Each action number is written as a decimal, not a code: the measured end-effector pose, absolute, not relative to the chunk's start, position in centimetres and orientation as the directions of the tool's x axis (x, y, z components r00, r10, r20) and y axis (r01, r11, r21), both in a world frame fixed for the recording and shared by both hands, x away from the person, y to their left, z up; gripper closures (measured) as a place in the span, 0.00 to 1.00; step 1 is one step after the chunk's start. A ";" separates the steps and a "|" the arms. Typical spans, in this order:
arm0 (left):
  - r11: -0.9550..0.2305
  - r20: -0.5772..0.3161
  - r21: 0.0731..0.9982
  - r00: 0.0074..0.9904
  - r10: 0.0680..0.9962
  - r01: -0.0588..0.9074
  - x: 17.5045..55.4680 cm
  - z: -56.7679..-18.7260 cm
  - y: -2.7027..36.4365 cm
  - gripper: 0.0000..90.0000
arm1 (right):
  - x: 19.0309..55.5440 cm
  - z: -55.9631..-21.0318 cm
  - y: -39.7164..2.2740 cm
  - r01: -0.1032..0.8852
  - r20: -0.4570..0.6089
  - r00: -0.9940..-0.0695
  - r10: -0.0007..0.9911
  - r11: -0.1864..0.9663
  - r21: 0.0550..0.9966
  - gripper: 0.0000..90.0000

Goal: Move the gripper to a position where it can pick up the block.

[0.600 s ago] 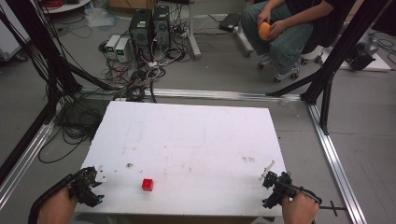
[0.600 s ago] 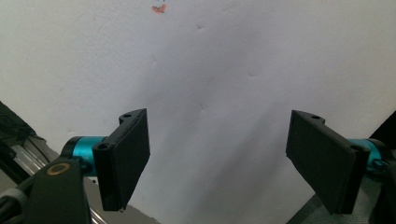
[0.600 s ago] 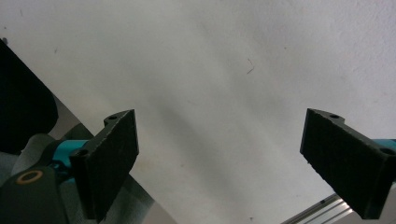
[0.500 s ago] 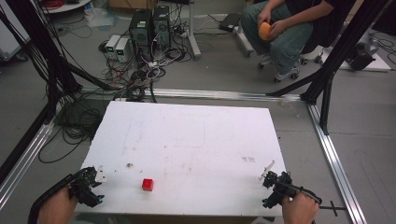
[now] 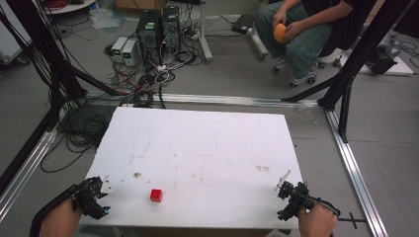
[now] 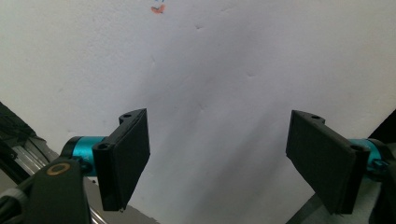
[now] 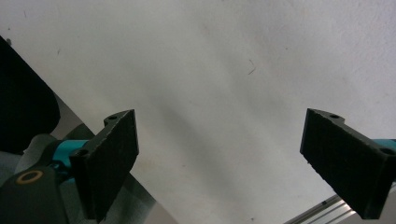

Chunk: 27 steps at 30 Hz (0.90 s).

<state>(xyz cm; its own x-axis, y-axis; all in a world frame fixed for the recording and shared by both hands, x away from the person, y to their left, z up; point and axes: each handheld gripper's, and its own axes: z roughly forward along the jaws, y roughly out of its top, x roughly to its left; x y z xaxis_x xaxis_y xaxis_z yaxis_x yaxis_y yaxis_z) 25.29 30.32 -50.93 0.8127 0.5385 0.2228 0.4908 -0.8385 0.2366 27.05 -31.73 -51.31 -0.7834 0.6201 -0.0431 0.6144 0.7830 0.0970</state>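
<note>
While both grippers sit at the near corners of the white table (image 5: 197, 143), nothing is held, so this reads as the start of a pick, approach step not begun. Left gripper (image 5: 97, 195) is at the near left corner, jaws spread wide with bare tabletop between them in the left gripper view. Right gripper (image 5: 289, 195) is at the near right corner, jaws likewise wide apart, nothing between. Red cube (image 5: 156, 195) sits on the table near the front edge, left of centre, nearer the left gripper but clearly apart from it and well apart from the right one. Likely next move: left gripper swings inward toward the cube, lines its jaws up on either side, lowers to table level, then closes. Cube is small, so centring matters or it gets nudged away.
</note>
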 end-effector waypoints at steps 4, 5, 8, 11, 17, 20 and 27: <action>-0.842 0.225 0.236 0.816 0.532 0.484 25.2 -50.8 30.3 0.24 | 27.1 -51.4 -31.5 0.609 -0.039 -0.788 0.614 0.788 0.094 0.12; -0.843 0.224 0.234 0.817 0.531 0.484 25.2 -50.8 30.2 0.24 | 27.1 -51.4 -31.4 0.612 -0.041 -0.786 0.617 0.786 0.092 0.12; -0.842 0.228 0.237 0.815 0.533 0.485 25.2 -50.8 30.1 0.24 | 27.1 -51.4 -31.4 0.609 -0.041 -0.788 0.615 0.787 0.093 0.12; -0.850 0.231 0.230 0.822 0.521 0.474 25.2 -50.8 29.8 0.24 | 27.1 -51.3 -31.6 0.613 -0.039 -0.784 0.619 0.784 0.098 0.12; -0.883 0.219 0.219 0.861 0.459 0.415 25.5 -50.7 28.7 0.24 | 27.0 -51.3 -31.7 0.614 -0.035 -0.784 0.620 0.782 0.107 0.12; -0.891 0.215 0.216 0.871 0.442 0.399 25.7 -50.7 28.5 0.24 | 26.9 -51.2 -31.7 0.615 -0.038 -0.782 0.622 0.781 0.111 0.12; -0.928 0.197 0.190 0.913 0.357 0.321 26.5 -50.1 27.6 0.24 | 27.0 -51.2 -31.7 0.612 -0.034 -0.785 0.618 0.783 0.113 0.12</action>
<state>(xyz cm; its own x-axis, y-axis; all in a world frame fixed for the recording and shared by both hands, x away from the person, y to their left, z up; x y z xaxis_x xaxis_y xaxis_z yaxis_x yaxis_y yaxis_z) 26.48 27.55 -50.15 0.9133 0.3566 0.1968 0.3213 -0.9277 0.1899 26.96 -31.68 -51.22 -0.7852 0.6183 -0.0337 0.6117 0.7830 0.1130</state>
